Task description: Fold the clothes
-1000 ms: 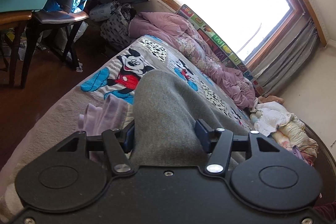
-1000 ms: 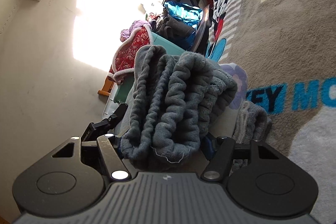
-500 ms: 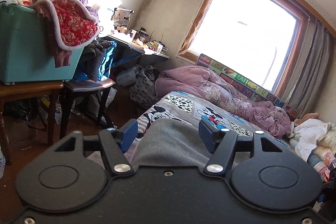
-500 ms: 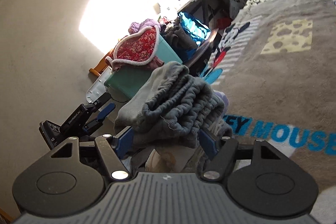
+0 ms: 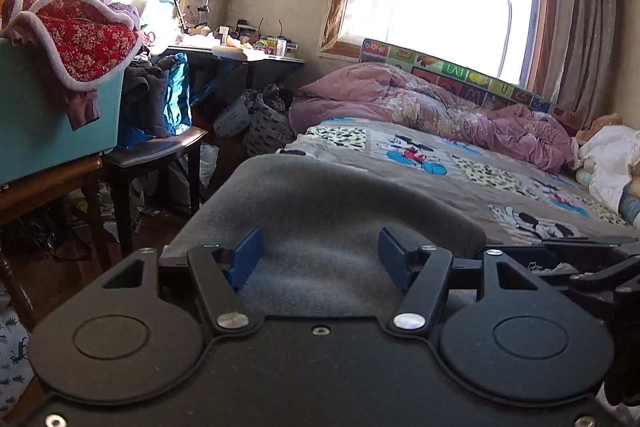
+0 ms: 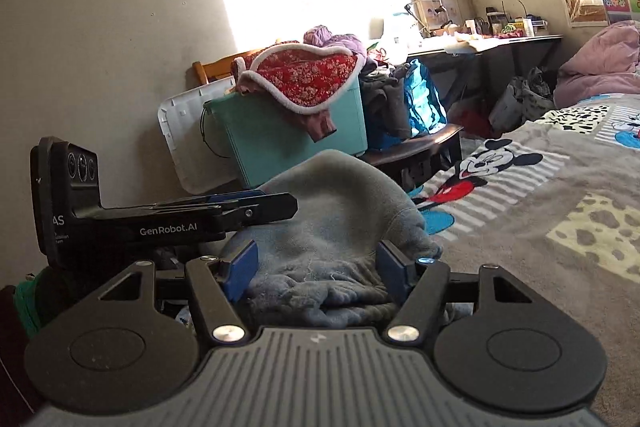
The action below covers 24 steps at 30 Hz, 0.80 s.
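A grey fleece garment point(image 5: 328, 211) lies over the near edge of the bed. My left gripper point(image 5: 320, 259) has its blue pads wide apart on either side of a smooth fold of it, and I cannot tell whether they press it. My right gripper point(image 6: 318, 269) holds the bunched, gathered end of the same garment point(image 6: 340, 211) between its blue pads. The left gripper's body point(image 6: 168, 219) shows in the right wrist view, close beside the right one.
The Mickey Mouse bedspread point(image 5: 460, 171) covers the bed, with a pink duvet point(image 5: 420, 103) along the window. A teal bin point(image 6: 288, 131) with a red floral garment point(image 5: 80, 39) stands on a wooden chair, beside a dark chair with clothes point(image 5: 156, 99). A cluttered desk point(image 5: 240, 55) stands behind.
Both grippers have levelled out from steep tilts and lowered toward the bed edge with the grey garment. The bunched end has flattened between the right pads.
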Available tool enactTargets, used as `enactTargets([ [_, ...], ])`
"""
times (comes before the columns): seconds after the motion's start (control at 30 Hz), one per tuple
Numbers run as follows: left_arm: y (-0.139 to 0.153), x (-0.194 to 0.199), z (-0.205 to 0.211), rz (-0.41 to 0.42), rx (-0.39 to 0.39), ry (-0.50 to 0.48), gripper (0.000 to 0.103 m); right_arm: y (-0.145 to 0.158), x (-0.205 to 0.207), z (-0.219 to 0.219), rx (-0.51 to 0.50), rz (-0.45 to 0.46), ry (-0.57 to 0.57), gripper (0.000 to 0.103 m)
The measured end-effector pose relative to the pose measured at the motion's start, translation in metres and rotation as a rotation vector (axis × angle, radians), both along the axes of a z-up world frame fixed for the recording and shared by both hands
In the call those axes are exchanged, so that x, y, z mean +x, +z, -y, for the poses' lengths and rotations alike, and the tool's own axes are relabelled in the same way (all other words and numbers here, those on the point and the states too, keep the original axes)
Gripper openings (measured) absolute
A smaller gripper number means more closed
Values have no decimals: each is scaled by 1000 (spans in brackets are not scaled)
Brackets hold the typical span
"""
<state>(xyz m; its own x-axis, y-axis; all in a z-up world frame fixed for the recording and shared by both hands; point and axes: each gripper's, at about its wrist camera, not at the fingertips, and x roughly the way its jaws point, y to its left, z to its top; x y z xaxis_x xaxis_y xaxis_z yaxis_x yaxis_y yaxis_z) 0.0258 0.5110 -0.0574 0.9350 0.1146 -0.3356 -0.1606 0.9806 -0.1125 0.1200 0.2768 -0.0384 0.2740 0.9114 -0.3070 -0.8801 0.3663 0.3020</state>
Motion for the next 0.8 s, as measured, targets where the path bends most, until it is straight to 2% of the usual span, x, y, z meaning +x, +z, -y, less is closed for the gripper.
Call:
enactTargets([
  [0.2, -11, 8, 8, -13, 33, 7, 64, -27, 3, 6, 74, -31, -37, 66],
  [0.33, -14, 12, 10, -29, 41, 8, 64, -33, 5, 7, 75, -52, -55, 66],
  [0.43, -7, 12, 15, -59, 44, 17, 64, -24, 6, 4, 36, -66, -48, 66],
  [0.57, 13, 3, 24, -87, 33, 58, 66, 2, -2, 11, -15, -77, -48, 66],
  [0.63, 20, -8, 31, -71, -3, 86, 70, 13, -7, 25, -4, -103, -52, 72],
  [0.8, 28, -37, 59, -26, -51, 150, 79, 24, -10, 70, 2, -190, -60, 75],
])
